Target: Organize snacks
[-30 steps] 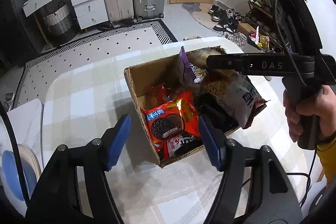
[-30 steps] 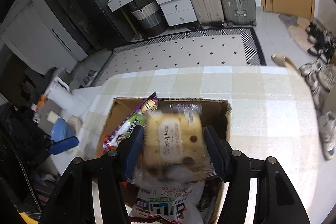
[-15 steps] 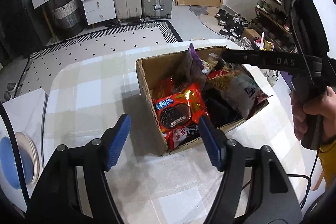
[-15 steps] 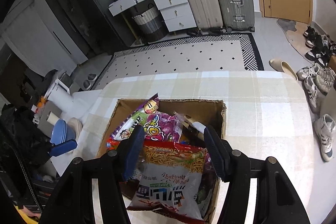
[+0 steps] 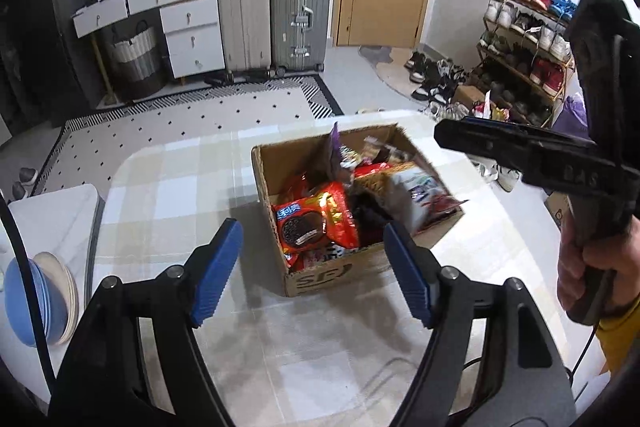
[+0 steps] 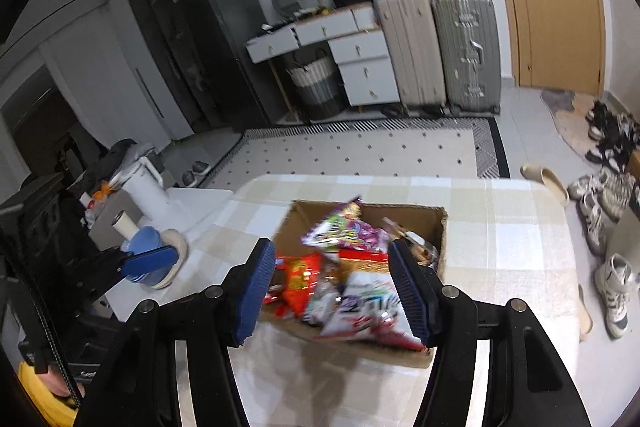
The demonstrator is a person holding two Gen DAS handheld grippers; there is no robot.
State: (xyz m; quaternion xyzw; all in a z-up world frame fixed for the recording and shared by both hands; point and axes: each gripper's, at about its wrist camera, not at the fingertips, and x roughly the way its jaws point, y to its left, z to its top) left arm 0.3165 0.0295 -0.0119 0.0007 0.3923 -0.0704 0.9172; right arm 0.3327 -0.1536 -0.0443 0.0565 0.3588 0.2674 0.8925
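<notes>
A cardboard box point(image 5: 320, 277) full of snack packets stands on the checked table point(image 5: 168, 187). A red Oreo packet point(image 5: 310, 223) lies at its near left and a white noodle bag point(image 5: 420, 191) at its right. My left gripper point(image 5: 314, 269) is open and empty, above the table just short of the box. My right gripper point(image 6: 334, 291) is open and empty, raised above the box point(image 6: 434, 227); the white bag point(image 6: 370, 311) and a purple packet point(image 6: 348, 231) show between its fingers. The right gripper also shows in the left wrist view point(image 5: 444, 137), high at the box's right.
Stacked blue and white bowls point(image 5: 40, 301) sit on a white side surface left of the table. Suitcases point(image 5: 276, 15), drawers and a basket stand at the back wall. A shoe rack point(image 5: 520, 55) and loose shoes are at the right, past the table edge.
My right gripper let go of the yellow cheese-pattern packet into the box, then rose and pulled back. My left gripper also drew back from the box.
</notes>
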